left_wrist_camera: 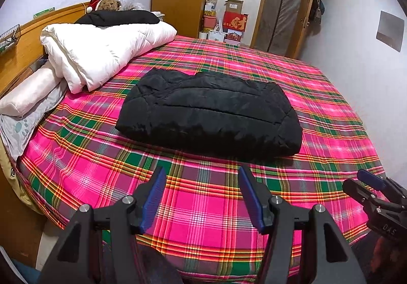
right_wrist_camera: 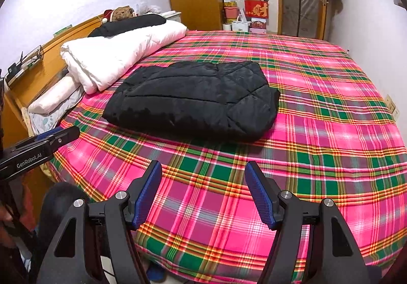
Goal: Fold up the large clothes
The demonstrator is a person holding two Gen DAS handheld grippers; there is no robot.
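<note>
Left tongs (left_wrist_camera: 202, 177): jaws stand wide apart with nothing between them, only plaid bedsheet (left_wrist_camera: 193, 210) showing in the gap at the lower centre of the left wrist frame. Right tongs (right_wrist_camera: 203, 172): jaws likewise spread and empty; the right tongs are also visible at the lower right edge of the left wrist frame, level with the left pair.

The black padded jacket (left_wrist_camera: 211, 113) lies ahead of both tongs, at the centre of the frame, as a compact folded bundle flat on the bed (right_wrist_camera: 330, 131). Neither pair touches it; a band of bare sheet separates them from its near edge.

Long axis: it runs left to right across the frame, broadside to both tongs. In the right wrist frame the jacket (right_wrist_camera: 193, 100) sits left of centre; in the left wrist frame it sits roughly centred. Judgement: the left tongs face the middle of the near edge, the right tongs its right end.
</note>
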